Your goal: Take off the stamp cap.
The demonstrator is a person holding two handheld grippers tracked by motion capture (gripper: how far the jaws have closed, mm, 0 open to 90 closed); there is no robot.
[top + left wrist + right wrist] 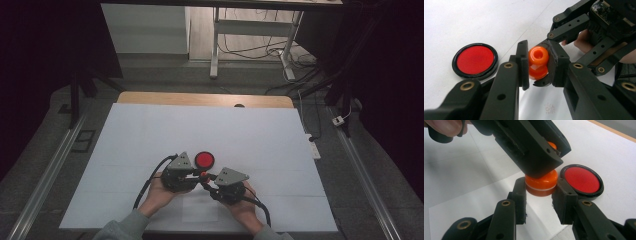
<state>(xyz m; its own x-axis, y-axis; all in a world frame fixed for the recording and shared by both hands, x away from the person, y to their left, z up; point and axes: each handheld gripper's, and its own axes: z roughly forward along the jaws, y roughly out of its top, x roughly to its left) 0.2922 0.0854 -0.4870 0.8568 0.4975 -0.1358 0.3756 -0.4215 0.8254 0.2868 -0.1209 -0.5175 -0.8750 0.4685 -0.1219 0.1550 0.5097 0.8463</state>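
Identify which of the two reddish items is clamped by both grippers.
The orange knob-shaped piece, clamped by the left gripper and right gripper. The flat red disc lies untouched.

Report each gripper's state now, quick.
Left gripper: closed on the orange stamp's knob.
Right gripper: jaws on either side of the stamp's base; contact cannot be told.

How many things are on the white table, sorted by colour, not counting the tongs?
Orange: 1, the glossy orange plastic stamp-like piece held between the tongs.
Red: 1, the round red disc with a black rim lying flat on the white table.
Total: 2.
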